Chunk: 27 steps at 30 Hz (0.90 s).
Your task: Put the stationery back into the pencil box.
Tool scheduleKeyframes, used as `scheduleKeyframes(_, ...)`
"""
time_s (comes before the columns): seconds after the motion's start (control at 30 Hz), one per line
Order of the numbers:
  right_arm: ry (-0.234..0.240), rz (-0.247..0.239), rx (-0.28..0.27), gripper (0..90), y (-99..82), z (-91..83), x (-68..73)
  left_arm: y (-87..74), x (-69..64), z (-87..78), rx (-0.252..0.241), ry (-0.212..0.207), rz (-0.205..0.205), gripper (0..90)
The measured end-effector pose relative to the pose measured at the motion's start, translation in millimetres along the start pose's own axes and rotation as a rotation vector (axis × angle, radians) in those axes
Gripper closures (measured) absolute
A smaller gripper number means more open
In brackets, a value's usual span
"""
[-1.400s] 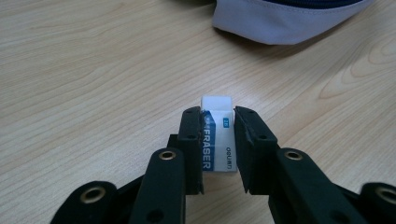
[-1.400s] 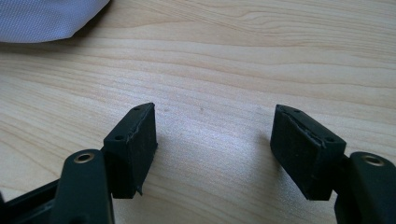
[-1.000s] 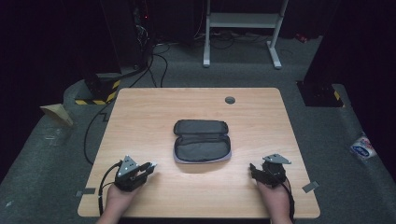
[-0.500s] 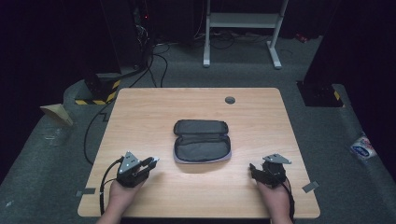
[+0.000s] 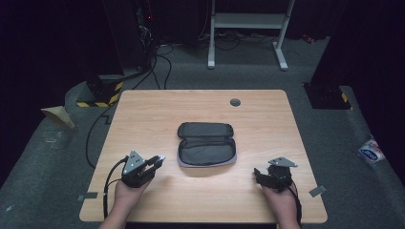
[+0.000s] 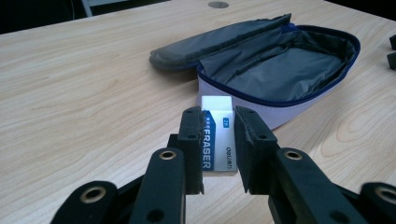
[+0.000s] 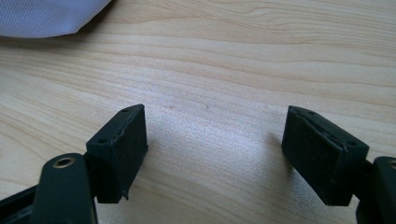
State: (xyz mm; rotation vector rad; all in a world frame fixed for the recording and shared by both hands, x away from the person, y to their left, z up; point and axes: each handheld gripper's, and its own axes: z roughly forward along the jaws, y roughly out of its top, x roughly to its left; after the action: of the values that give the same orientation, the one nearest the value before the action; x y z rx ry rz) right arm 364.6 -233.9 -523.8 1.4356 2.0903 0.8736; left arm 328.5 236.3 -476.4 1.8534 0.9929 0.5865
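Eraser (image 6: 218, 140) was pinched tight in my left claw (image 6: 218, 144), just short of the open pencil case (image 5: 207, 143) lying mid-table (image 5: 157, 114). Right claw (image 7: 215, 154) sat spread wide over bare wood near the case's corner, holding nothing.

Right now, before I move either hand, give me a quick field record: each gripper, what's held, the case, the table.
left gripper: shut on the eraser, near the table's front left
eraser: white block in a blue printed sleeve, pinched between the jaws, pointing toward the case
right gripper: open, jaws wide apart, nothing between them, low over bare wood at front right
pencil case: dark, unzipped, lying open flat at mid-table, interior looks empty
table: light wood, with a round grommet near the far edge
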Motion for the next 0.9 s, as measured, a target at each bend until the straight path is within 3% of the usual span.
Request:
scheduleKeyframes(0.57,-0.001,0.006,0.012,16.4,-0.2,0.1,0.5,16.3,-6.4,10.4,-0.034,-0.018,0.01,73.0)
scheduleKeyframes(0.9,-0.001,0.006,0.012,16.4,-0.2,0.2,0.5,34.3,-13.1,17.0,-0.053,-0.048,0.021,73.0)
